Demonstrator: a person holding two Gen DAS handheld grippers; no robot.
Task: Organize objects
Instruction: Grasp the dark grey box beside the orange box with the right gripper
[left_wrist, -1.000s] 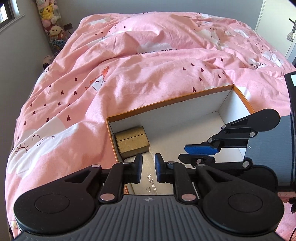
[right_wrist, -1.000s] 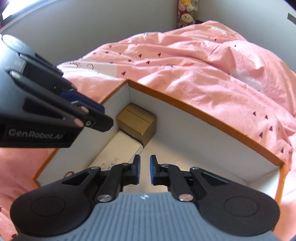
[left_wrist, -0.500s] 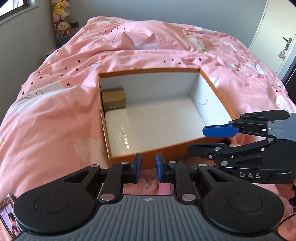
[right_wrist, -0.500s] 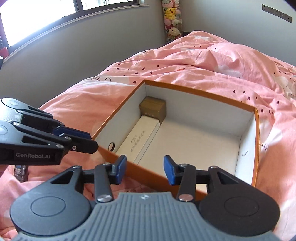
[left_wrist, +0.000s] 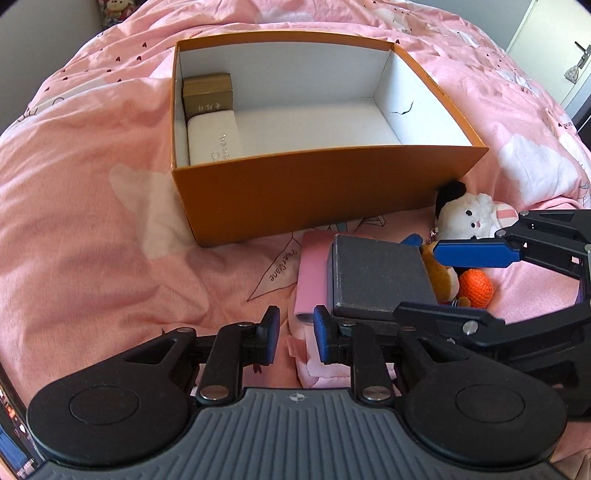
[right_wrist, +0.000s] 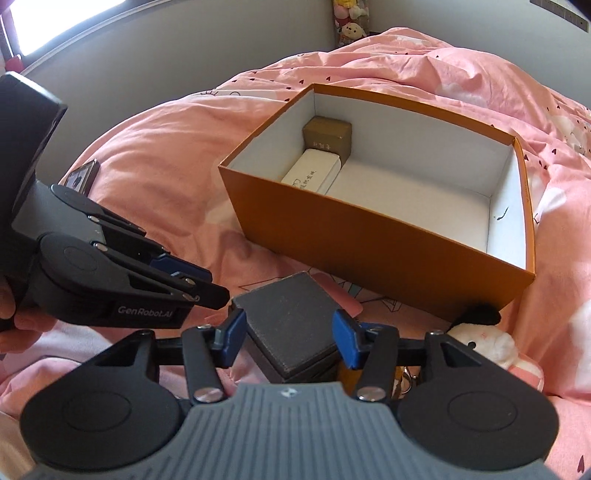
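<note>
Lower centre of the right wrist view, the right gripper (right_wrist: 288, 338) straddles the dark grey box (right_wrist: 291, 325), jaws opening and apparently not yet pressing, ready to lift it into the orange box (right_wrist: 369, 236). The left gripper (left_wrist: 293, 336), jaws opening on nothing, hovers over the pink case (left_wrist: 312, 273).

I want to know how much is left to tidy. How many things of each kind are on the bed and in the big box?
Boxes: 4, orange box, gold box, white case, dark grey box
Plush toys: 2, white, brown
Orange ball: 1
Pink pouch: 1
Total: 8
</note>
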